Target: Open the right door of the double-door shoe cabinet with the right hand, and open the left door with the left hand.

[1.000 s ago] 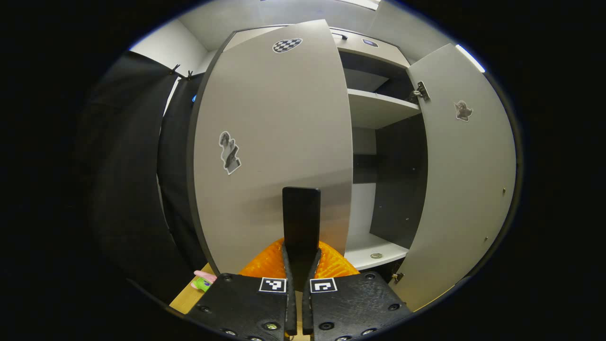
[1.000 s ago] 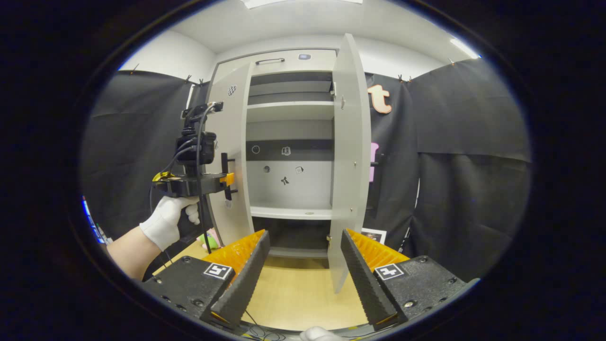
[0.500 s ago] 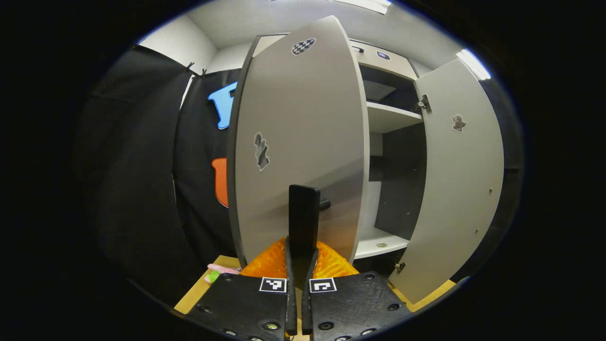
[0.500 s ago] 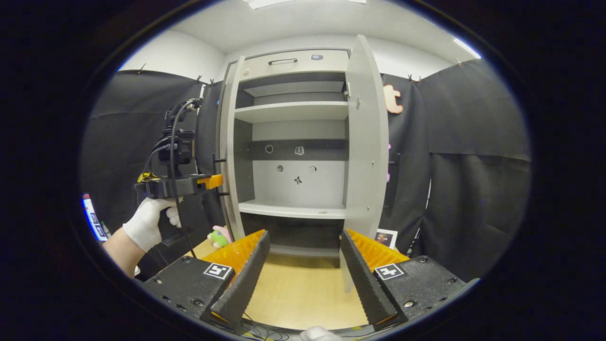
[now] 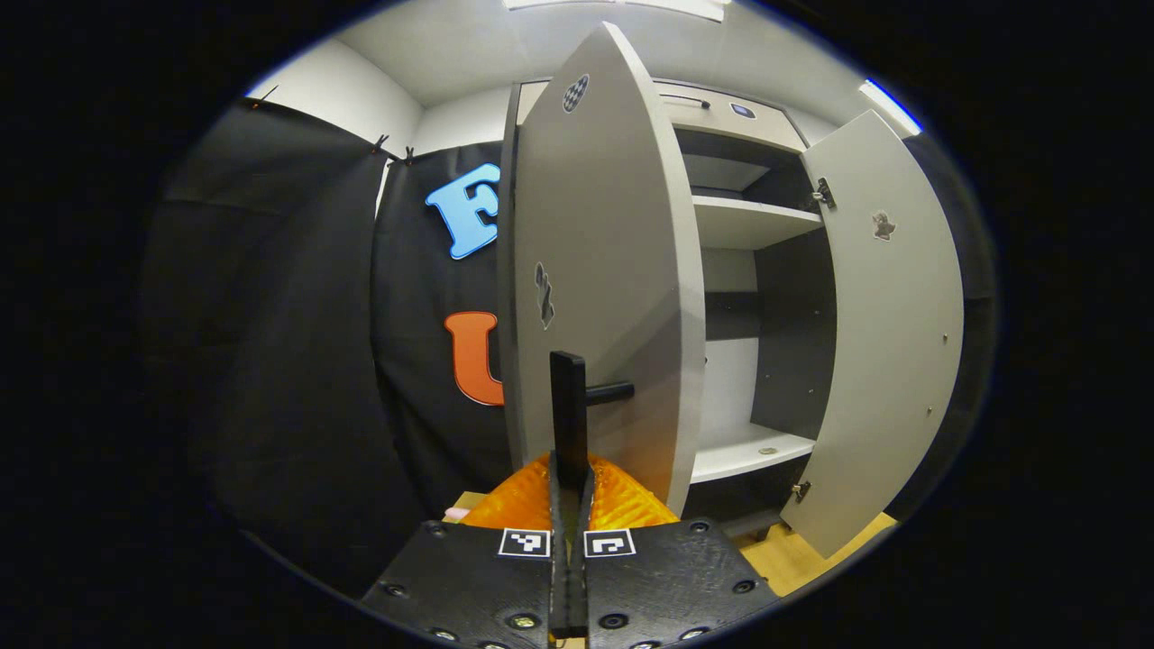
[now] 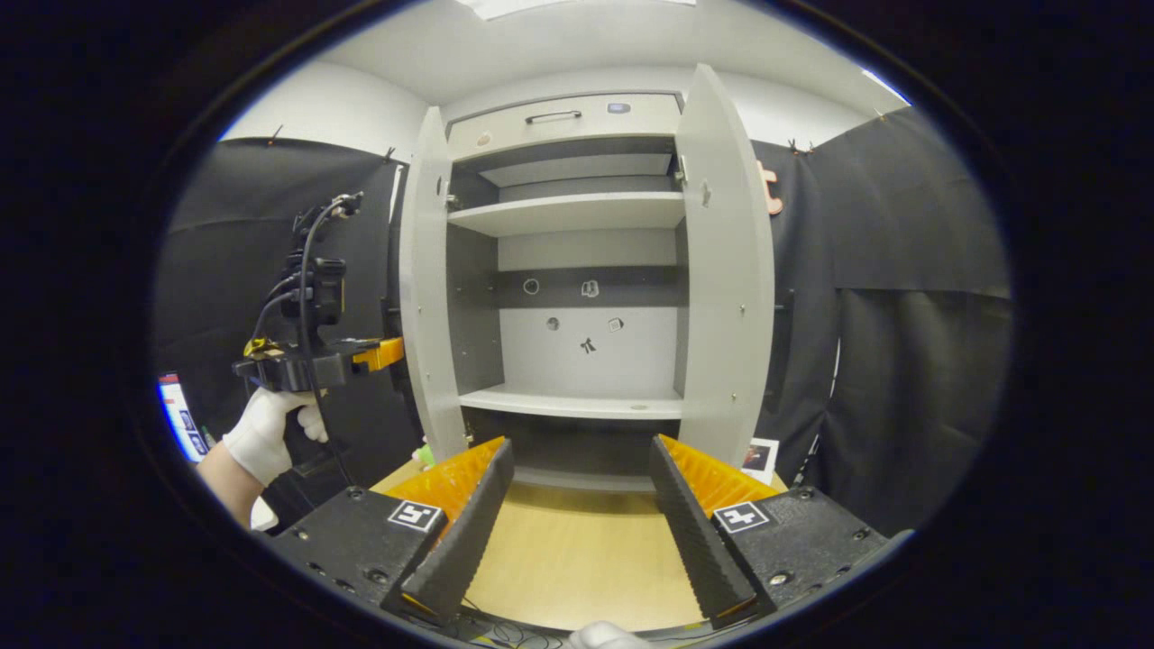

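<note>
Here my left gripper (image 5: 570,505) has its fingers pinched on the left door's handle (image 5: 568,410), a grip that lets me swing the left door (image 5: 599,270) on its hinge; it stands tall, its free edge pointing out from the cabinet (image 6: 577,117), probably near fully open. My right gripper (image 6: 577,505) hangs over the worktop (image 6: 577,559), fingers spread, free of the right door (image 6: 726,270), already wide.

Back-wall stickers (image 6: 588,315) (small ones) too tiny to identify.
</note>
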### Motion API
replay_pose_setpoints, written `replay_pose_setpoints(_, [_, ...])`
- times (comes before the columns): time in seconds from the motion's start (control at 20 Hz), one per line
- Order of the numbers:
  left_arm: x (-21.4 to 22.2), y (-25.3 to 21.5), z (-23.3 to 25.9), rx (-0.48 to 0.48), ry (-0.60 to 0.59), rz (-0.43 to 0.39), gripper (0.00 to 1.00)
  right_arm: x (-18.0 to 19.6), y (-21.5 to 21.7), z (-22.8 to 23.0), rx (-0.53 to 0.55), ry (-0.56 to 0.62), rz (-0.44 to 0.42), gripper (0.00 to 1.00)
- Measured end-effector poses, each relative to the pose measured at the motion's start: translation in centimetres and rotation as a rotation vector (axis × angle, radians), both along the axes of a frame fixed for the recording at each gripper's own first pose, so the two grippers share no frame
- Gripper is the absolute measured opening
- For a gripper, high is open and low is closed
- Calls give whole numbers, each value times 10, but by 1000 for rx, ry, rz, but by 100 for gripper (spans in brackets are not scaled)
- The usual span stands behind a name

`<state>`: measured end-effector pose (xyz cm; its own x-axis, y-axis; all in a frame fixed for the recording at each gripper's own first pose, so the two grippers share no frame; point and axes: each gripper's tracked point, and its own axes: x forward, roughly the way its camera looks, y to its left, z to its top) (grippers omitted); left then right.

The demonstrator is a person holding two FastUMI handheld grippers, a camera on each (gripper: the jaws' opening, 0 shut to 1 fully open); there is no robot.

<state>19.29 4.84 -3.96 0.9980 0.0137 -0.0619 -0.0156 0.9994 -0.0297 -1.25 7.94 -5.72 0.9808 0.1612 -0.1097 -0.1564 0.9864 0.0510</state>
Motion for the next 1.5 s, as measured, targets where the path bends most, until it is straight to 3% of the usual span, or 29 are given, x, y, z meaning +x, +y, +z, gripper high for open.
replay_pose_setpoints(0.4, [-5, 24, -3, 17, -4, -12, 0, 3, 22, -7, -9, 13, 37, 95])
replay_pose_setpoints(0.75, [-7, 67, 4, 33, -16, 40, 0, 3, 32, -10, -2, 22, 42, 95])
replay_pose_setpoints(1.3, [-2, 88, 1, -25, -21, -31, 0, -3, 51, -12, -23, 32, 79, 94])
replay_pose_setpoints(1.35, [-2, 88, 2, -26, -26, -36, 10, -4, 52, -12, -17, 32, 83, 95])
replay_pose_setpoints(1.4, [-2, 87, 1, -21, -24, -41, 0, -3, 52, -10, -18, 29, 79, 95])
replay_pose_setpoints(1.5, [-2, 87, 1, -4, -27, -51, 0, -2, 50, -9, -25, 26, 72, 95])
